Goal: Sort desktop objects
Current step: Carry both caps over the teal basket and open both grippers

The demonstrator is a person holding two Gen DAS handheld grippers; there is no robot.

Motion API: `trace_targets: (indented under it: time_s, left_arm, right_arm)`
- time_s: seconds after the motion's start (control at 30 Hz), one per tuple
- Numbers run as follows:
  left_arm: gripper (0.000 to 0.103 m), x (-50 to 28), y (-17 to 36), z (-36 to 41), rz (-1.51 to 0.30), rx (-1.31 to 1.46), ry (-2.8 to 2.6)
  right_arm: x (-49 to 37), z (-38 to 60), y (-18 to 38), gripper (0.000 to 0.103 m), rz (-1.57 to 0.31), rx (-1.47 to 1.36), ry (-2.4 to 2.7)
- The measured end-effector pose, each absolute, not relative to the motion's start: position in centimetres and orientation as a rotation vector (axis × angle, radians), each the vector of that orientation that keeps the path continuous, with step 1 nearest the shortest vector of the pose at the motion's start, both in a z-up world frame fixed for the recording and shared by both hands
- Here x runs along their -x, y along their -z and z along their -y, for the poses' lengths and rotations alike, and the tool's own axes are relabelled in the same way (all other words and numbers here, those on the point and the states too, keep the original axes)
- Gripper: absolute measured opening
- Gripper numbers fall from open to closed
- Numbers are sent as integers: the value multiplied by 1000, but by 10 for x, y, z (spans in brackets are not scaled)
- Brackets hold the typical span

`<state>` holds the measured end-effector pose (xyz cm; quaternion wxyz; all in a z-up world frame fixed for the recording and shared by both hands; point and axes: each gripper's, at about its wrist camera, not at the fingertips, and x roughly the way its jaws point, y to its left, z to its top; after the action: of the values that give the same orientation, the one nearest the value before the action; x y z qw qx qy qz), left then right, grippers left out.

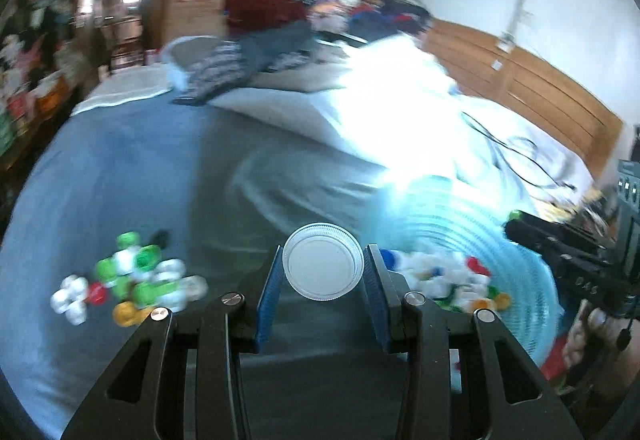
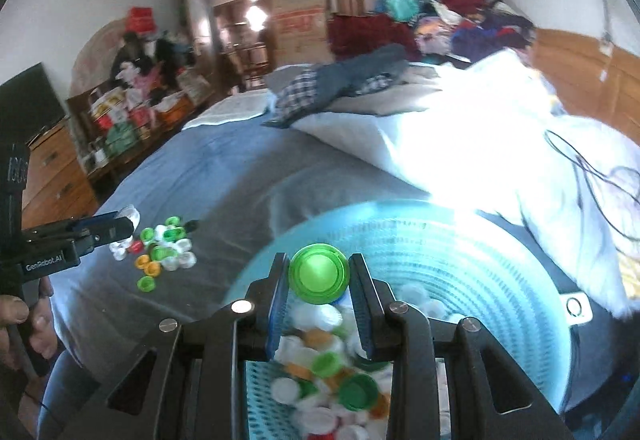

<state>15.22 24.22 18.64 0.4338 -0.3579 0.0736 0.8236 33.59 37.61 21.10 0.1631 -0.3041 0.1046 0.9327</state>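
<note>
"GenRobot.AI" reads in white on the black body of the left gripper (image 2: 120,228), seen at the left edge of the right wrist view; other lettering on its handle is too blurred to read. A cardboard box (image 2: 300,20) at the far end of the bed carries red print, unreadable.

Landmark: light blue perforated plastic basket (image 2: 460,260), round, ribbed wall, on the grey bedsheet (image 1: 140,168). Left of the basket, a loose pile of bottle caps (image 1: 132,276) lies on the sheet: green, white, yellow, one red. Left gripper (image 1: 323,268) pinches a clear ribbed round lid (image 1: 323,261) between its blue textured pads, one pad on each side of the rim, flat face toward the camera; it is held up just left of the basket. Inside the basket, more mixed caps (image 2: 332,380). Right gripper (image 2: 319,274) pinches a green plastic cap (image 2: 319,272), smooth, glossy, round, pads tight on both sides, above the basket's near rim.
</note>
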Motion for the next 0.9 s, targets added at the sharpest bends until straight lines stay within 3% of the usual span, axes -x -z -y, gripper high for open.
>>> trace_targets:
  time_s: [0.33,0.9]
  left_arm:
    - [35,-198,-177,-351,-310,1001,-1793]
    - [35,-208,-172,-363,-340,993,-1771]
  right_arm:
    - [-363,-404,-209,32,-344,889,-2583]
    - [-373,-409,-199,33,-385,890,-2580]
